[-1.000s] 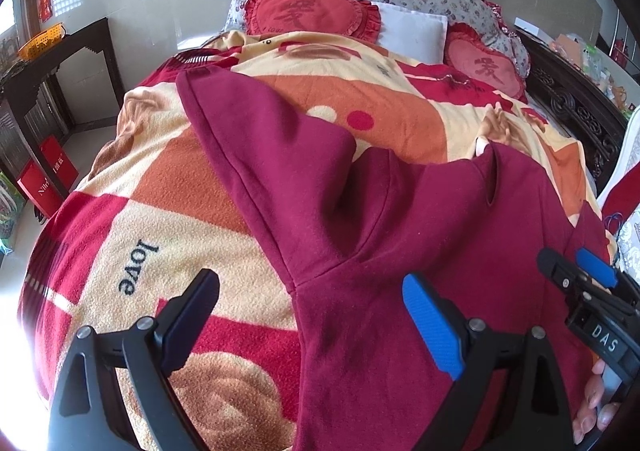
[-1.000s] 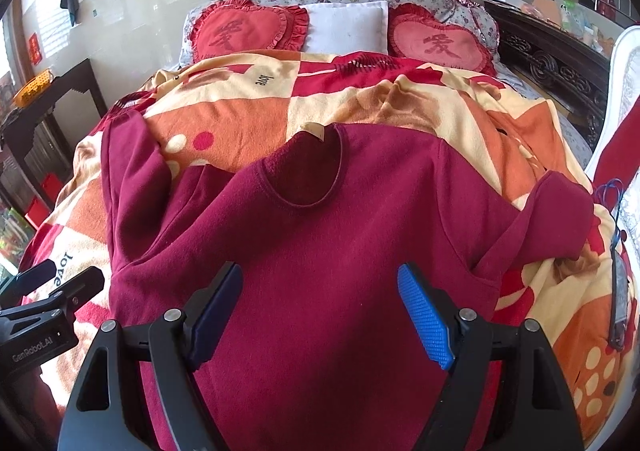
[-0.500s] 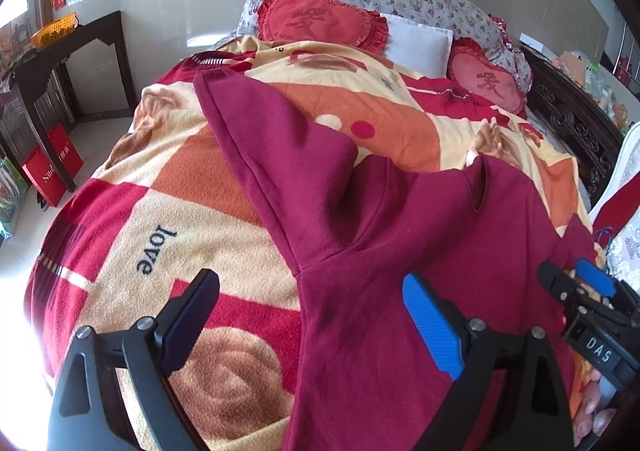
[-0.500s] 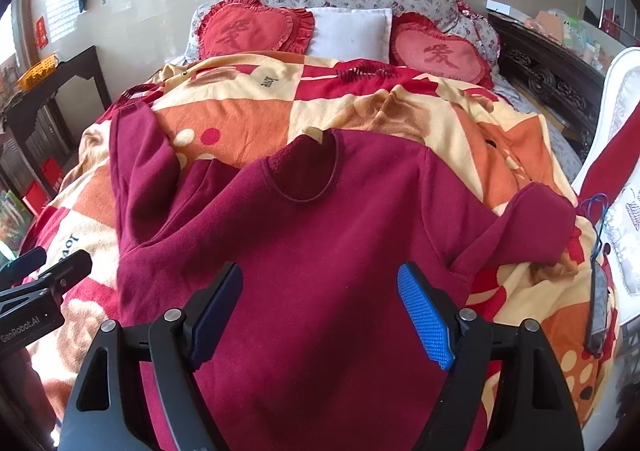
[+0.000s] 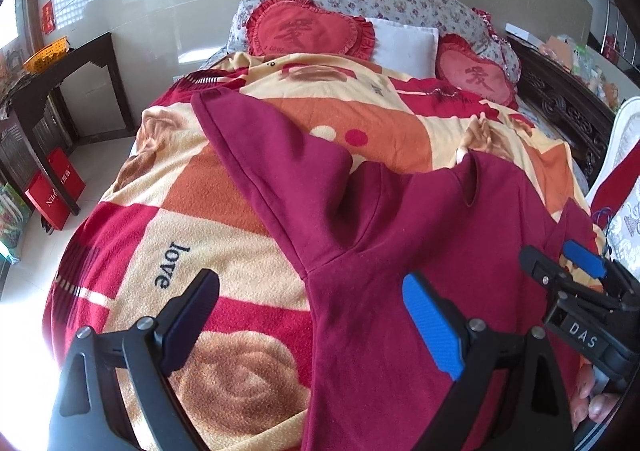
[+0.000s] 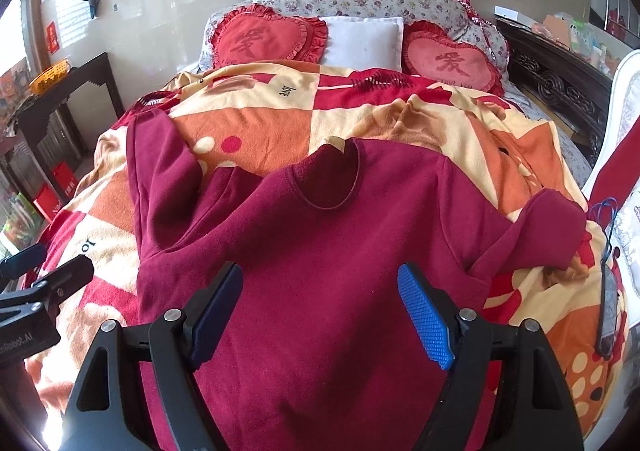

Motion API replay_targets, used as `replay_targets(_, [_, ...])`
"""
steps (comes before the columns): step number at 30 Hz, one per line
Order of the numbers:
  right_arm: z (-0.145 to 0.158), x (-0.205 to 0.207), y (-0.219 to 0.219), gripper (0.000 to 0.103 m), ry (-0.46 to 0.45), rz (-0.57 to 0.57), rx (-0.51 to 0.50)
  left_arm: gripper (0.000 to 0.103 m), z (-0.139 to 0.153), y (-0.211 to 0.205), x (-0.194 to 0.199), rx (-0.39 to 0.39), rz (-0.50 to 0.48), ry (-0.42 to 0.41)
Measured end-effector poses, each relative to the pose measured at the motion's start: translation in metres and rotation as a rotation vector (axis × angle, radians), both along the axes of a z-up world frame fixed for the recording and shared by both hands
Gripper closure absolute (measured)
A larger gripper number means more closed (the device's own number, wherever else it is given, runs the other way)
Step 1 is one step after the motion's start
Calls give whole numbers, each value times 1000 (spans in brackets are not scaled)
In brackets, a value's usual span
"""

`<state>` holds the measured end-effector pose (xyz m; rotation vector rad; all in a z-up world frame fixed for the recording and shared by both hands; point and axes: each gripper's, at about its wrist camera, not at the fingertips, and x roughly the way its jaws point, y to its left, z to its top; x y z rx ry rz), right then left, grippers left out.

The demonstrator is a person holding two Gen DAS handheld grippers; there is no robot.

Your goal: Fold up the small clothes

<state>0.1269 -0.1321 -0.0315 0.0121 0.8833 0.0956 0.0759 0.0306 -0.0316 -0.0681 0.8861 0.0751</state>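
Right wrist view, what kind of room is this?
Most likely a home bedroom. A bed under a patterned blanket fills the view, heart cushions and a white pillow lean at its head, and a maroon sweater lies spread on top, both grippers open above it.

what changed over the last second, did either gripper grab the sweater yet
No grab. Both views show more of the room and bed than a second ago, so the open left gripper and open right gripper seem to have drawn back slightly. The maroon sweater lies as before on the blanket, one sleeve stretched toward the pillows, the other bunched.
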Motion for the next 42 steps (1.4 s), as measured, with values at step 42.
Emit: replay_targets(42, [-24,30,13,37,48,6,-16,7,-32,7,44,-1,10,51])
